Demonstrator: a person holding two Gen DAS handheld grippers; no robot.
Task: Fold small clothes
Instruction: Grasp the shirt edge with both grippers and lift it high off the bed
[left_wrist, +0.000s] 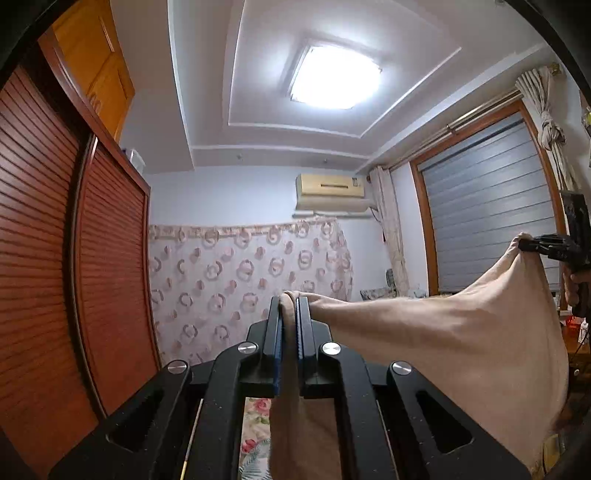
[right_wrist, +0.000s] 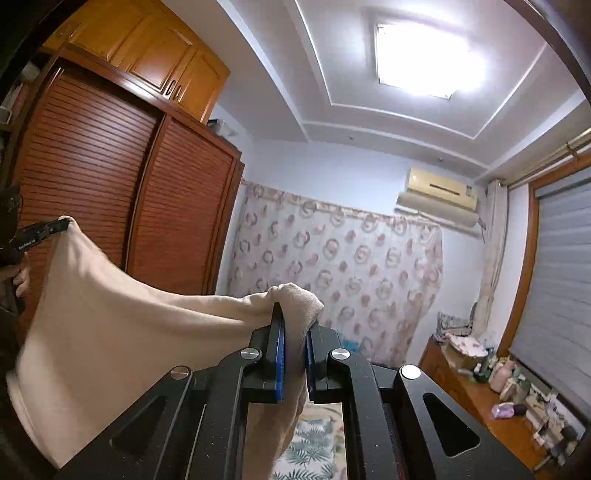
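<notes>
The room comes first: a tall red-brown louvred wooden wardrobe (left_wrist: 74, 258) on my left, a pale curtain with pink ring patterns (left_wrist: 247, 273) across the far wall, a cream air conditioner (left_wrist: 332, 192) above it, and grey slatted blinds (left_wrist: 487, 206) on my right. Both cameras tilt well upward, taking in the ceiling and its bright square lamp (left_wrist: 332, 75), so I judge I hold both tools raised and angled up, level with each other.

Between them hangs the task's thing, a soft beige knit garment (left_wrist: 461, 332), lifted clear into the air and stretched from one grip to the other, its lower part drooping below. Under it, a sliver of floral-printed bedding (right_wrist: 317, 443) shows between my tool's arms.

My left gripper (left_wrist: 290, 321) is pressed together on one corner of the cloth, which bunches over the blue-lined jaws. My right gripper (right_wrist: 295, 332) pinches the opposite corner the same way, a fold of fabric spilling over its tips. In the left view the right tool appears at the far edge, cloth in its tip.

I take this as the spreading step: the piece held up by two corners to hang flat. Next calls for lowering it evenly onto the bedding, keeping the top edge taut, so no creases set before the first fold.
</notes>
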